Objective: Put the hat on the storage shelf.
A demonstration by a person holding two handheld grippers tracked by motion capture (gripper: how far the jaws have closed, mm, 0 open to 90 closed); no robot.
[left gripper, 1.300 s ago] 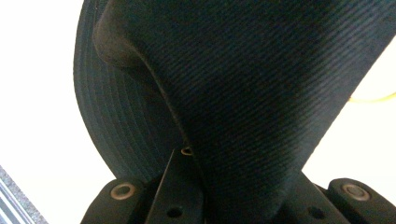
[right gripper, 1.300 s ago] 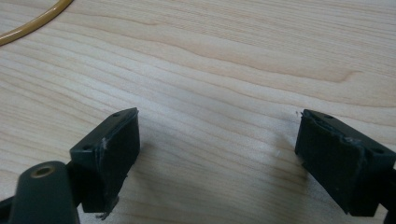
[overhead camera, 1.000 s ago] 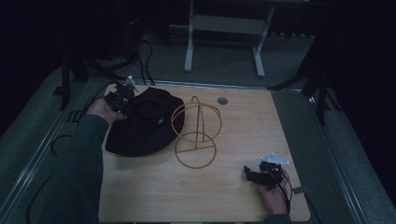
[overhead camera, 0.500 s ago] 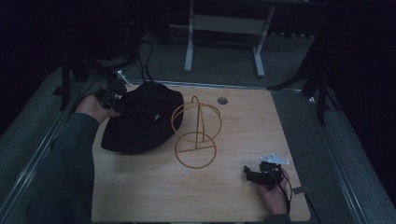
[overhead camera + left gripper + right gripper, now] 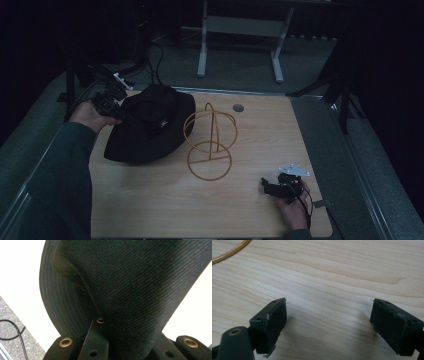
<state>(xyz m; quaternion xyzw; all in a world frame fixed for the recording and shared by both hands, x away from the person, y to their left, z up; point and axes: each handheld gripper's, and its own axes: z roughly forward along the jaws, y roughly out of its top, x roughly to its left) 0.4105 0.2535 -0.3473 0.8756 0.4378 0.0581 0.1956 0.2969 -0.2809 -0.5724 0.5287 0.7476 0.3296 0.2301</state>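
A black bucket hat (image 5: 150, 127) lies on the left half of the wooden table (image 5: 260, 135), its left side drawn up off the wood. My left gripper (image 5: 107, 102) is at the hat's left edge and shut on its fabric; in the left gripper view the dark ribbed cloth (image 5: 130, 287) is pinched between the jaws of that gripper (image 5: 127, 347). A gold wire hat stand (image 5: 210, 142) stands just right of the hat. My right gripper (image 5: 280, 187) rests near the front right, open over bare wood (image 5: 328, 320), with nothing between its fingers.
A round grommet hole (image 5: 238, 107) sits near the table's back edge. Cables (image 5: 150, 60) trail on the floor behind the left corner, and a grey stand's legs (image 5: 240, 45) rise beyond the table. The stand's wire base (image 5: 227, 255) curves through the right gripper view's top left.
My left gripper has moved left with the hat in it, dragging the hat away from the wire stand and lifting its left side. The right gripper has stayed put.
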